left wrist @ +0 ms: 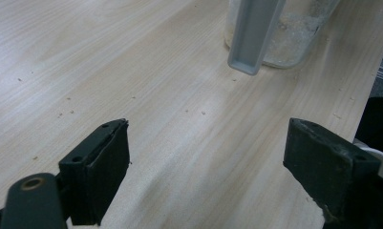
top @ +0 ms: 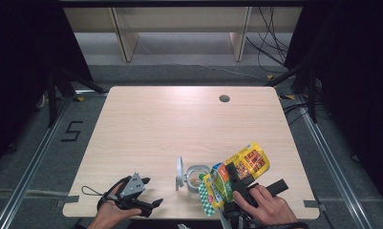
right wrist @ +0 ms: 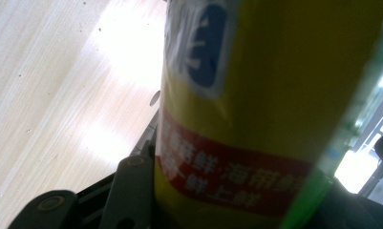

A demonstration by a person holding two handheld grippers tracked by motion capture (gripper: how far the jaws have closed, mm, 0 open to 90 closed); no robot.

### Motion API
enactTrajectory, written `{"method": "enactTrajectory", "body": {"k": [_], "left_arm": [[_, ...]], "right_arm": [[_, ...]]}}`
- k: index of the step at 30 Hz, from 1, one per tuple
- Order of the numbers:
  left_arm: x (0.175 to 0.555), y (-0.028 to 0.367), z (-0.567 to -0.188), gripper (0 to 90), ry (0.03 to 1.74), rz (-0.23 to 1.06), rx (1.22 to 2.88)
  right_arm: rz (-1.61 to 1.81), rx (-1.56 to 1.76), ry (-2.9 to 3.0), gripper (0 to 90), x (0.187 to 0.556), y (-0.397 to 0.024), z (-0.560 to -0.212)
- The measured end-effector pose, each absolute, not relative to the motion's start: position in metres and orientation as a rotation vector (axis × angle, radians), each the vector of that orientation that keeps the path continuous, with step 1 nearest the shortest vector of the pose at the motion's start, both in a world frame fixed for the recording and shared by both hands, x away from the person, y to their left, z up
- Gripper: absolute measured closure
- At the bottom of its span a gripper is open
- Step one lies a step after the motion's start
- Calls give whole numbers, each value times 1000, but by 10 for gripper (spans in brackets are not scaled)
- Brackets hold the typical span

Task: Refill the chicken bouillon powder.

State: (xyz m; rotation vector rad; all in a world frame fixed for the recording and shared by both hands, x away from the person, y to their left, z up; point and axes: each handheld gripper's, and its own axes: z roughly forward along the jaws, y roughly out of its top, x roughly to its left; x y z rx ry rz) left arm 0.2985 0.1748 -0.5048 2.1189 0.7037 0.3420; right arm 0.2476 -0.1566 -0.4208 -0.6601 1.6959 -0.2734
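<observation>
Two tongs over bench (top: 146, 124) near edge. Left tongs (top: 153, 204) low at left, jaws wide apart, nothing between. Clear jar (top: 197, 177) in middle, hinged lid (top: 180, 172) swung open. Right tongs (top: 234, 177) clamped on yellow snack bag (top: 237, 174), bag tilted over jar mouth.

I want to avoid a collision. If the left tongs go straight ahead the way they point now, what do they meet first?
Probably the grey lid hanging at the clear jar; before it lies bare table. The left tongs stand open. Depth is uncertain.
</observation>
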Motion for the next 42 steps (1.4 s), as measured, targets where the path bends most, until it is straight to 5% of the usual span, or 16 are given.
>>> {"method": "enactTrajectory", "body": {"k": [42], "left_arm": [[300, 176, -503, 151, 667, 354, 2132]], "right_arm": [[-321, -728, 1667, 609, 242, -152, -415]]}}
